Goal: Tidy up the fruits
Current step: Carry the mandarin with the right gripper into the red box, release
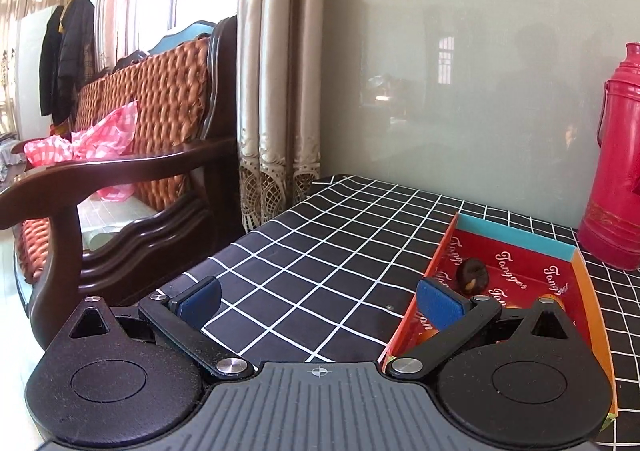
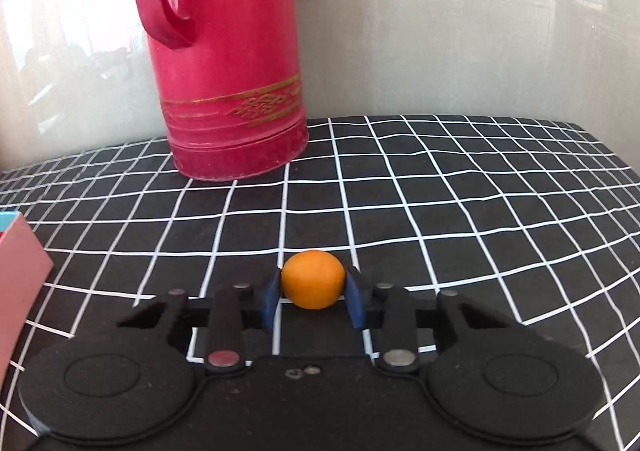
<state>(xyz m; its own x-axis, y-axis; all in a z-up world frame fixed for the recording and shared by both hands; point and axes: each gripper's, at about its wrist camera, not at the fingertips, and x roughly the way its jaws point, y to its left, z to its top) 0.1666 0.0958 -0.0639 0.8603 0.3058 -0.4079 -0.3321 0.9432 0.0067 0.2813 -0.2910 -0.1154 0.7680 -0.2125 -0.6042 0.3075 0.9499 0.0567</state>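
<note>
The right tongs hold a small orange fruit. Both blue pads press against its sides, and the jaws stand narrow around it. The fruit sits low over the table, which is covered by a black cloth with a white grid. Whether the fruit touches the cloth cannot be told from the right wrist view.

Landmark: the red thermos flask, standing upright on the table against the pale wall panel.

- Orange fruit: in front of the flask, nearer the camera, slightly toward the flask's right side, well apart from its base.
- Box corner: pink outer wall with a teal upper edge, at the left margin of the right wrist view, left of the flask and nearer the camera.

The left tongs stand wide, with nothing between the pads. The left pad lies over bare cloth; the right pad lies over the near wall of the open box.

In the left wrist view, the box lies just beside the flask, left of it and nearer the camera. The box has a red printed floor, orange side walls and a teal far wall. A dark brown round fruit rests on its floor. An orange-coloured item shows partly behind the right linkage of the tongs; its identity cannot be told.

A wooden armchair with a woven back stands beyond the left edge of the table, far left of the flask. Curtains hang behind it.
</note>
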